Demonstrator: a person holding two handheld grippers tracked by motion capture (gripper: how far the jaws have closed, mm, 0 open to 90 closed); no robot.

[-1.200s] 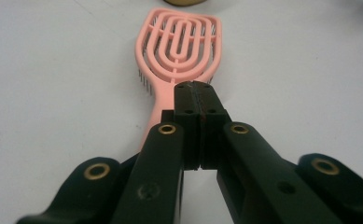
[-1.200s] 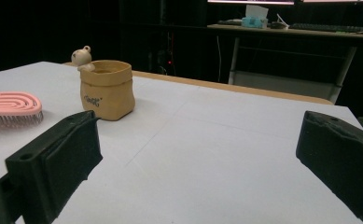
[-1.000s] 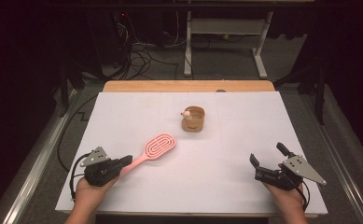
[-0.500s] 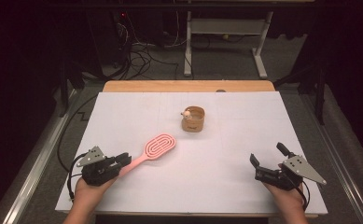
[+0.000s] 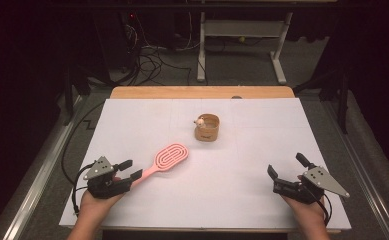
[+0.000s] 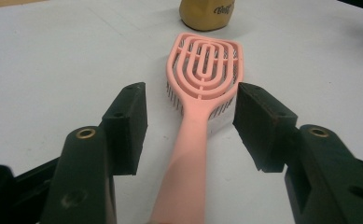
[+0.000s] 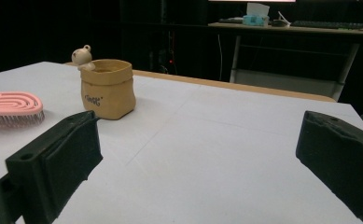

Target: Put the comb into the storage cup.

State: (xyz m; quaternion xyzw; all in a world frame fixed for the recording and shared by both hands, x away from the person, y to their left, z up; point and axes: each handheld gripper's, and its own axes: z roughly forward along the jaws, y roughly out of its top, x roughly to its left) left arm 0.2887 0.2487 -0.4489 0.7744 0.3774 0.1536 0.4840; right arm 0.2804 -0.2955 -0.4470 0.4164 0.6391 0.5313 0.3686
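Brush: a pink vented hairbrush lies flat on the white worktop, bristles down, head toward the middle, handle toward the near left corner.
Handling: by the look of it, light, stiff moulded plastic; smooth and a little slippery on the handle, not fragile. The open ribbed head would likely flex under a pinch.
Where to grip: the narrow handle looks best, pinched across its flat sides near the neck; the bristle side gives poor purchase.
Left tool: the left tool sits low on the worktop with the handle between its jaws. The jaws have just been opening; both pads stand clear of the plastic, so the brush is released.
Right tool: the right tool rests near the right front edge, well apart from the brush, jaws spread wide with nothing between them.
Cup: a tan cup with a small figure on its rim stands beyond the brush head, near it but not touching.
Risk: a light brush may skid or pivot if one pad touches first.
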